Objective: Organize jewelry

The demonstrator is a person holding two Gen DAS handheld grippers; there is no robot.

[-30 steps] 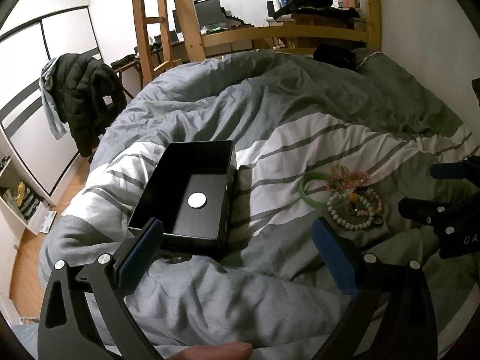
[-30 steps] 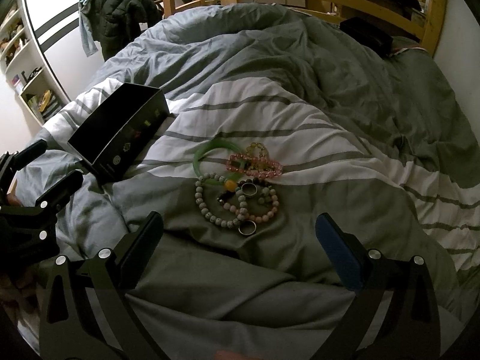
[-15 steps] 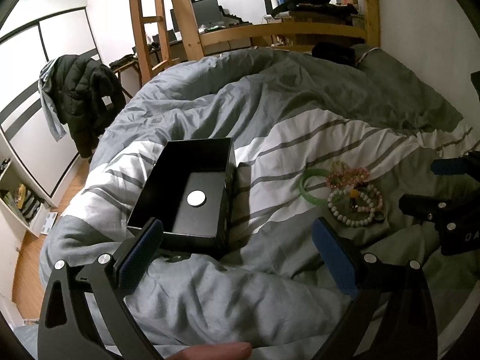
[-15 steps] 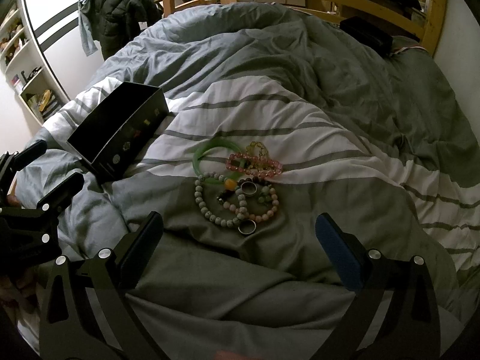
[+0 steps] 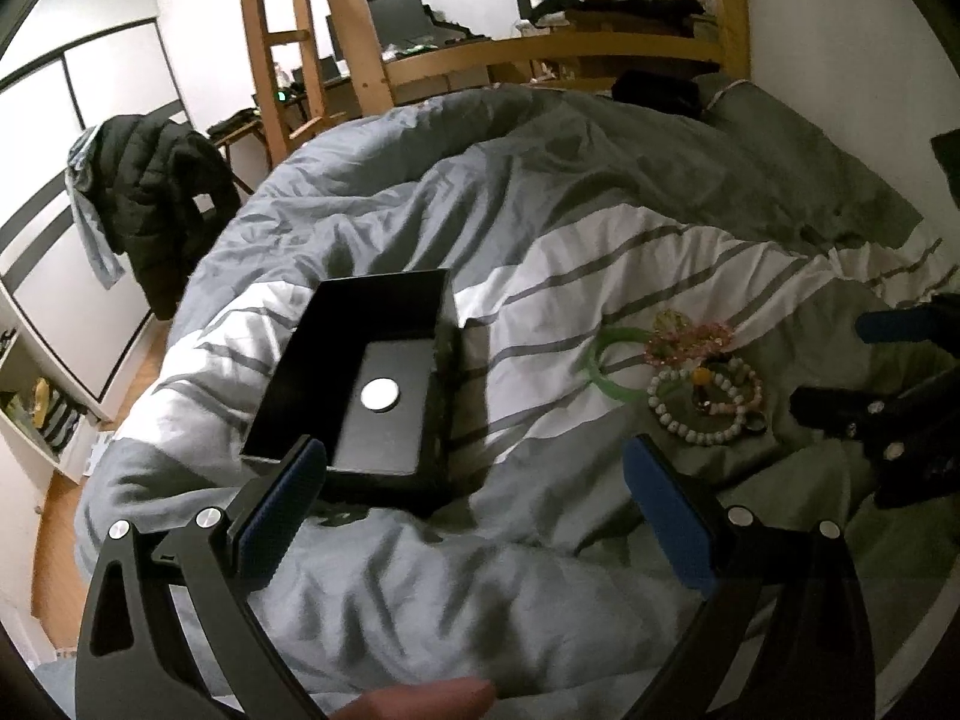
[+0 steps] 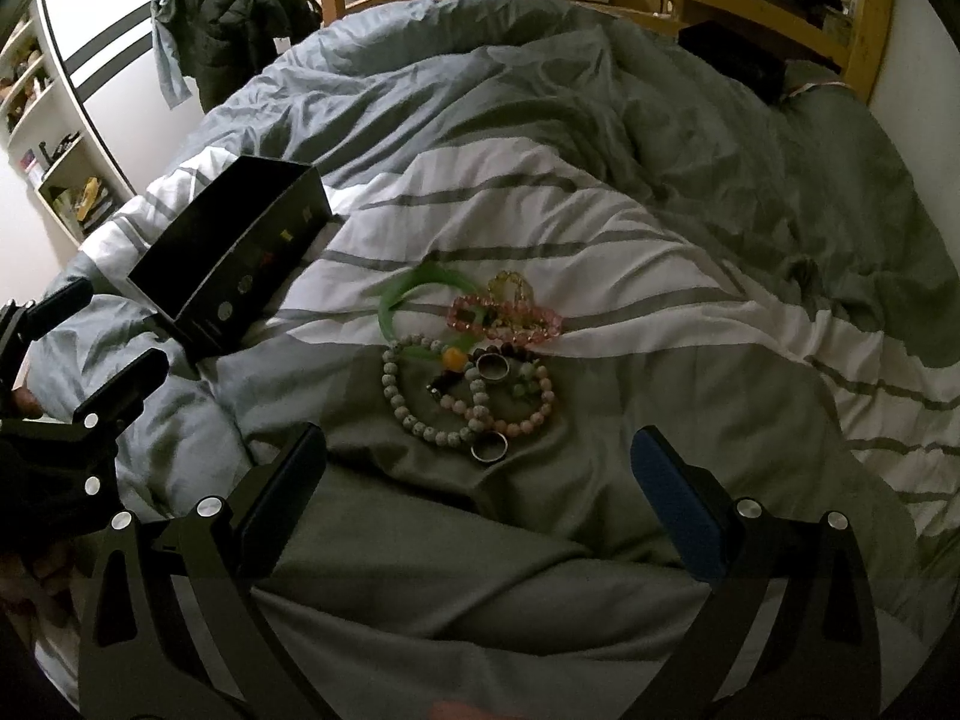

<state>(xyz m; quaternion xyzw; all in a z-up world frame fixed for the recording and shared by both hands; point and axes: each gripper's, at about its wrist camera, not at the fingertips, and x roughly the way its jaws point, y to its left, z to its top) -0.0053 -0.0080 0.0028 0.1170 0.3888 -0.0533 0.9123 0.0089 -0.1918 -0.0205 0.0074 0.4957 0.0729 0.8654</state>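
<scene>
- Landmark: open black box on the striped duvet; a white disc lies on its floor.
- Jewelry pile: to the right of the box, apart from it, on the duvet. It comprises a green bangle, a pink bead bracelet, a pale bead bracelet and two metal rings.
- Left gripper: jaws spread wide and empty, near side of the box; compared with one second ago, the box sits almost unchanged in its view.
- Right gripper: jaws spread wide and empty, on the near side of the pile, right of the box; pile and box unmoved since the earlier frame.
- Background beyond the box: dark jacket, wooden ladder.
</scene>
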